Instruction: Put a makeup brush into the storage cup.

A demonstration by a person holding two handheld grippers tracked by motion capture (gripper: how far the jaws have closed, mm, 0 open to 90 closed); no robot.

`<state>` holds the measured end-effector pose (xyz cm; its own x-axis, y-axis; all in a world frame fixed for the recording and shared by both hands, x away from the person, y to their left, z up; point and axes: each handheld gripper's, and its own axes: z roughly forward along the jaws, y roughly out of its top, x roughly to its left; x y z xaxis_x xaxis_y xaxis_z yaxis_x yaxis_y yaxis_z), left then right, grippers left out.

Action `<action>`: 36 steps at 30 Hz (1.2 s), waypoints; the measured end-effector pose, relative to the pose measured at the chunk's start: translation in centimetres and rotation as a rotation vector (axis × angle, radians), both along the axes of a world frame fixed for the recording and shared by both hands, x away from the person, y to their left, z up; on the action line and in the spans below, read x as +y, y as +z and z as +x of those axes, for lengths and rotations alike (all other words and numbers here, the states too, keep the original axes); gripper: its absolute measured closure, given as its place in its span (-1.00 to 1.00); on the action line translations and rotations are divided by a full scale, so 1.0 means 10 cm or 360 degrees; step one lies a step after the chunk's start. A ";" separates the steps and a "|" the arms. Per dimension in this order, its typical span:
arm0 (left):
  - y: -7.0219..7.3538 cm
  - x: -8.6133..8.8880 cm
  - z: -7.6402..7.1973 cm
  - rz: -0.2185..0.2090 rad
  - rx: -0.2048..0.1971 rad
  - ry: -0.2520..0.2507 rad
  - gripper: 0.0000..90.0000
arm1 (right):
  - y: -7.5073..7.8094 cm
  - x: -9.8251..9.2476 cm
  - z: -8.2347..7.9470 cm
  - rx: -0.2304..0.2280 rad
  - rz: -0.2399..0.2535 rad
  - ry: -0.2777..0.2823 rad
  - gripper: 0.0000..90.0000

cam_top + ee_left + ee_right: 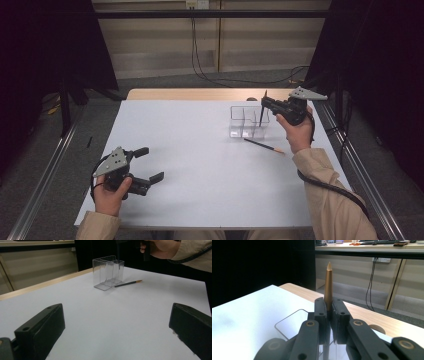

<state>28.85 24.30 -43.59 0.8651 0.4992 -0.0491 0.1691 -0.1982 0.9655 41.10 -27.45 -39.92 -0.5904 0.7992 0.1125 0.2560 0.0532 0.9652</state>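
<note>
At the near left corner of the white rectangular surface [200,160] we see the left hand [111,192] gripping the left gripper [150,164], held low and lying roughly level, aimed across the surface toward the right; its fingers stand wide apart with nothing between them. Toward the far right, the right hand [295,132] is raised with a beige sleeve bent at the elbow, holding the right gripper [263,104] above the clear plastic box with open compartments [247,121]. Its fingers are pressed together on a slim dark pencil with a brown tapered tip [261,112], which hangs upright with its lower end inside the box.

The right gripper view gives us that clamp up close: the pencil's brown tip [328,282] rises above the two pads, and the box rim [287,323] lies below. The left gripper view lets us see the box [108,272] from the side, standing near the far edge.

A second dark pencil with an orange end [263,145] lies flat on the surface just in front of the box, nearly touching its near wall.

A pale wooden strip [200,94] runs along the far edge of the surface. Beyond it are grey floor, beige wall panels, black cables hanging down, and dark curtains on both sides.
</note>
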 end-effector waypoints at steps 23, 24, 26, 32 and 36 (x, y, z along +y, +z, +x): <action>0.00 0.00 0.00 0.0006 -0.0006 0.0004 -0.99 | 0.04 0.06 -0.11 0.0028 0.0059 -0.0029 -0.68; 0.00 0.00 0.00 0.0007 -0.0007 0.0005 -0.99 | 0.04 0.06 -0.11 0.0031 0.0065 -0.0034 -0.70; 0.00 0.00 0.00 0.0005 -0.0005 0.0005 -0.99 | 0.03 0.05 -0.13 0.0035 0.0069 -0.0031 -0.73; 0.01 -0.01 0.00 -0.0001 -0.0011 0.0004 -0.99 | 0.00 0.03 -0.16 0.0047 0.0079 -0.0026 -0.79; 0.00 0.00 0.00 0.0001 -0.0007 0.0009 -0.99 | 0.00 0.02 -0.19 0.0049 0.0074 -0.0019 -0.85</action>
